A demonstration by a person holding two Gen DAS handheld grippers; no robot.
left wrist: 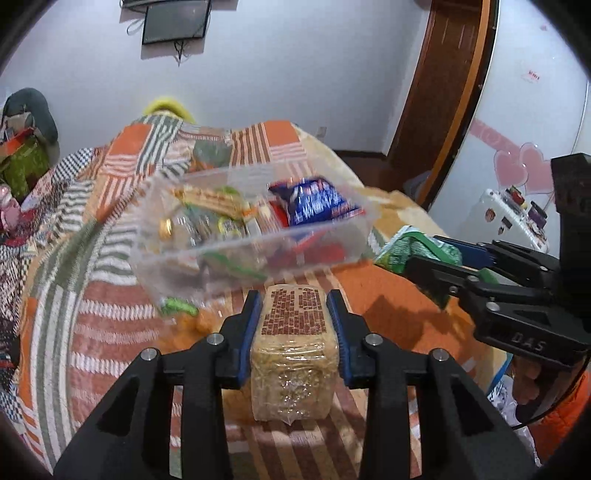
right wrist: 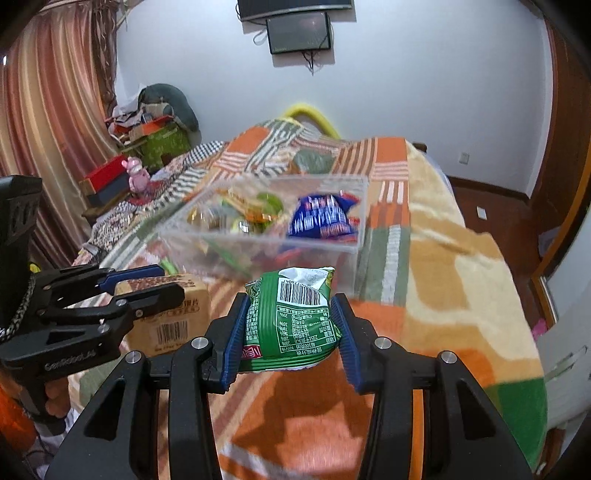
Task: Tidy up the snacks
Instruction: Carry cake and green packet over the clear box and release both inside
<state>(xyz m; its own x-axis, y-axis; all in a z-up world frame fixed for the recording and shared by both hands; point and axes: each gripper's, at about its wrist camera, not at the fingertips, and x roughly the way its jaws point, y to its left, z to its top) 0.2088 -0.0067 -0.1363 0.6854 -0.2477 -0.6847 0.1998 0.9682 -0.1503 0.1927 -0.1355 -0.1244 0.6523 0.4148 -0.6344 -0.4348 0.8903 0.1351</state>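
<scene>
A clear plastic bin (left wrist: pixel 332 243) (right wrist: pixel 343 236) sits on the patchwork bed and holds several snacks, among them a blue packet (left wrist: pixel 314 201) (right wrist: pixel 321 218). My left gripper (left wrist: pixel 294 306) is shut on a tan cracker block (left wrist: pixel 293 350), held above the bed just before the bin; it also shows in the right wrist view (right wrist: pixel 173 321). My right gripper (right wrist: pixel 291 314) is shut on a green snack packet (right wrist: pixel 291 325), held above the bed near the bin's front; the packet also shows in the left wrist view (left wrist: pixel 406 247).
A green-wrapped snack (left wrist: pixel 177 306) lies on the blanket by the bin's left front corner. Boxes and a pink toy (right wrist: pixel 136 173) sit left of the bed. A wooden door (left wrist: pixel 436 85) and wall screen (right wrist: pixel 299 33) are behind.
</scene>
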